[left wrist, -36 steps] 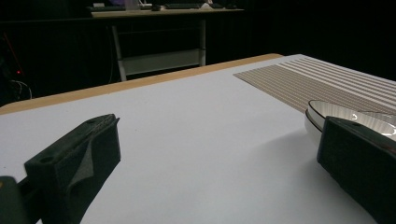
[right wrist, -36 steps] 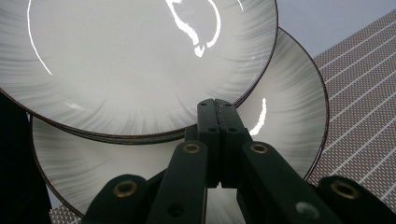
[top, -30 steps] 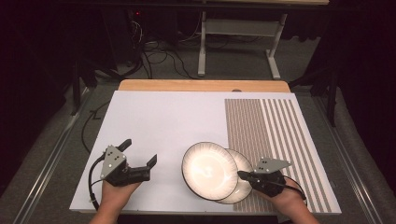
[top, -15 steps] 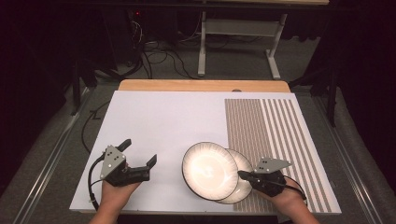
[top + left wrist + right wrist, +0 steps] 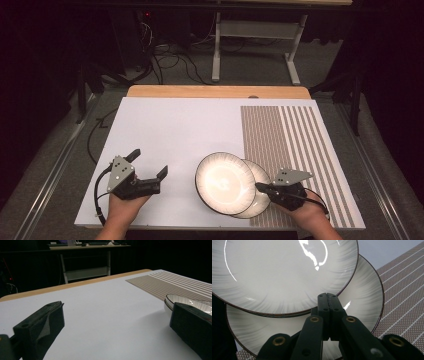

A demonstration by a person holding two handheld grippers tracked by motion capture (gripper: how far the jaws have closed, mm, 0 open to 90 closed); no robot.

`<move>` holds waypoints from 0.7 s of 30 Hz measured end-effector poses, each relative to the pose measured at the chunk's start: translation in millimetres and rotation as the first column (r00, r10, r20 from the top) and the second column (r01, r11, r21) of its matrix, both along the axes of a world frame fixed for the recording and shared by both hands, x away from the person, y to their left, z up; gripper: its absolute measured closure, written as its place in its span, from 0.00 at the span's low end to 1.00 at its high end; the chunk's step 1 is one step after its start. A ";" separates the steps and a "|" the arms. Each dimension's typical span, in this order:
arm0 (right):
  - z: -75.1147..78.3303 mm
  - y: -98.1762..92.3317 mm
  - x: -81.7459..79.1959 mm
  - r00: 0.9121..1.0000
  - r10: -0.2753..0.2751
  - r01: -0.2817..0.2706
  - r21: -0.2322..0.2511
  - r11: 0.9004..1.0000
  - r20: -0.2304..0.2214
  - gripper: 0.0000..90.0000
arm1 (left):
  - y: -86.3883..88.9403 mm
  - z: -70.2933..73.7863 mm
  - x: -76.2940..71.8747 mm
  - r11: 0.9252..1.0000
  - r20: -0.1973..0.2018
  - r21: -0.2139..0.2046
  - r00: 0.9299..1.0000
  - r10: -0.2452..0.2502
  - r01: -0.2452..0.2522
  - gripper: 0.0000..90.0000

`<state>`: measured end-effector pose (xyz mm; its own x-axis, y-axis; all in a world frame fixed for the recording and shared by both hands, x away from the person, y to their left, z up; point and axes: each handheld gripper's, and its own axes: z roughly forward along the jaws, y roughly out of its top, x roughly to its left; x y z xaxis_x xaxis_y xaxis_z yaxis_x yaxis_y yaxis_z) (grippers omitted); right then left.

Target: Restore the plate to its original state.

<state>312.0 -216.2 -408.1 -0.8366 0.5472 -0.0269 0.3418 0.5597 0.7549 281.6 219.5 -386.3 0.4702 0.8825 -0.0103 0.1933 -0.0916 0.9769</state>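
Right tool over unmarked plates

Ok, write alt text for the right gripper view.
The right hand-held gripper, jaws shut, points at two stacked white plates: the upper plate overlaps the lower plate. A striped brown mat lies to the right.

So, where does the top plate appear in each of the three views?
High view: the top plate lies near the bottom, right of centre, overlapping the lower plate.
Left gripper view: a plate rim shows at the right edge, behind the right jaw; which plate it is I cannot tell.
Right gripper view: the top plate covers the upper left.
Shared landmark: the striped mat.
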 end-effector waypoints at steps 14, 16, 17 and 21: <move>1.8 -4.5 0.1 1.000 -0.013 0.013 0.003 1.000 -0.001 1.00 | 0.7 0.1 0.0 1.000 -0.001 -0.002 1.000 0.001 -0.001 0.00; 1.8 -5.2 0.2 1.000 -0.018 0.018 0.008 1.000 0.000 1.00 | 0.6 0.1 0.0 1.000 -0.001 -0.003 1.000 0.000 0.000 0.00; 2.0 -5.8 0.3 1.000 -0.019 0.019 0.009 1.000 0.000 1.00 | 0.5 0.1 0.0 1.000 -0.001 -0.003 1.000 0.000 0.000 0.00; 2.2 -7.7 0.1 1.000 -0.024 0.024 0.007 1.000 -0.005 1.00 | 0.5 0.0 0.0 1.000 -0.001 -0.003 1.000 -0.001 0.001 0.00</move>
<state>312.1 -223.9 -405.8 -0.8234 0.5672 -0.0185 0.3588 0.5457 0.7573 281.6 220.0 -386.3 0.4713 0.8819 -0.0132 0.1943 -0.0892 0.9769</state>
